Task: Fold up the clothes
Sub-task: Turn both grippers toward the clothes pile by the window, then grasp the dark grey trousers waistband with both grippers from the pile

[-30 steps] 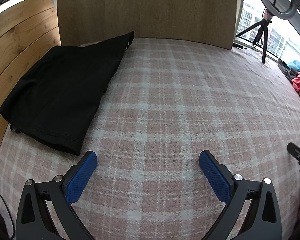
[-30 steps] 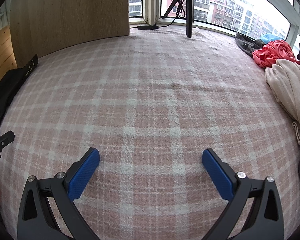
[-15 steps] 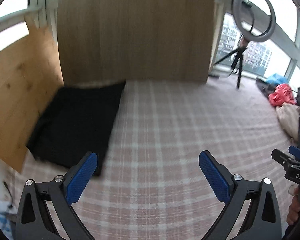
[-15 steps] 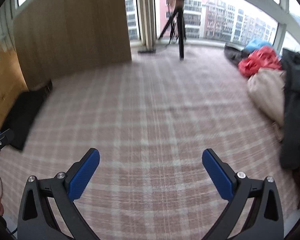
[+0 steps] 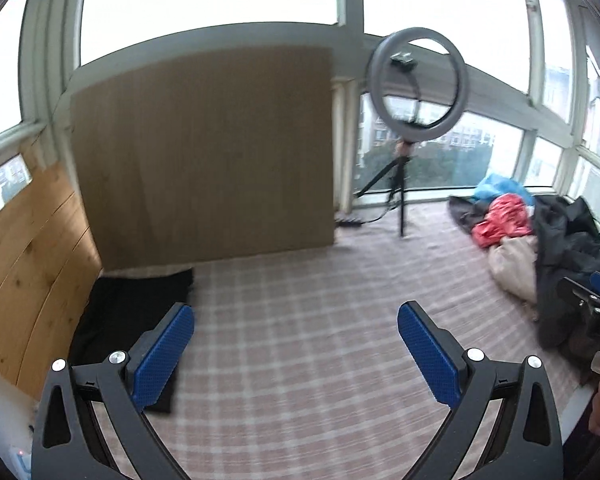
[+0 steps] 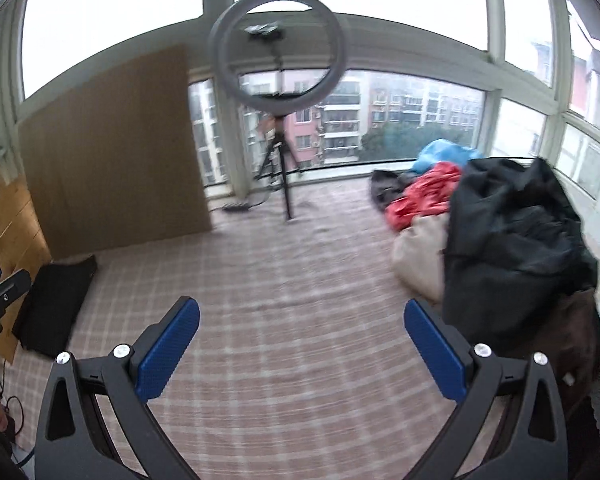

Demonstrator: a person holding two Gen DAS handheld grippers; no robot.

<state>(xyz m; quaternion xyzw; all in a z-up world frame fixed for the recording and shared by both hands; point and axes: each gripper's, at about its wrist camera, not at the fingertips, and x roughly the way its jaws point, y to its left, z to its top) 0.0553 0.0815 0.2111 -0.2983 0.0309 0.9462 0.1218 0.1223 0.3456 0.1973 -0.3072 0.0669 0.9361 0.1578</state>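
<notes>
The left gripper (image 5: 296,346) and right gripper (image 6: 302,340) are both wide apart and hold nothing. A folded black garment (image 5: 128,320) lies on the checked blanket (image 5: 300,320), far from the clothes pile (image 6: 500,240).

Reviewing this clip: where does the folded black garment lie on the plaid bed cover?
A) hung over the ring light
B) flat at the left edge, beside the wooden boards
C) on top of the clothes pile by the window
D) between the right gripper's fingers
B: the folded black garment lies flat by the wooden boards, while both the left gripper and the right gripper are open and empty.
</notes>
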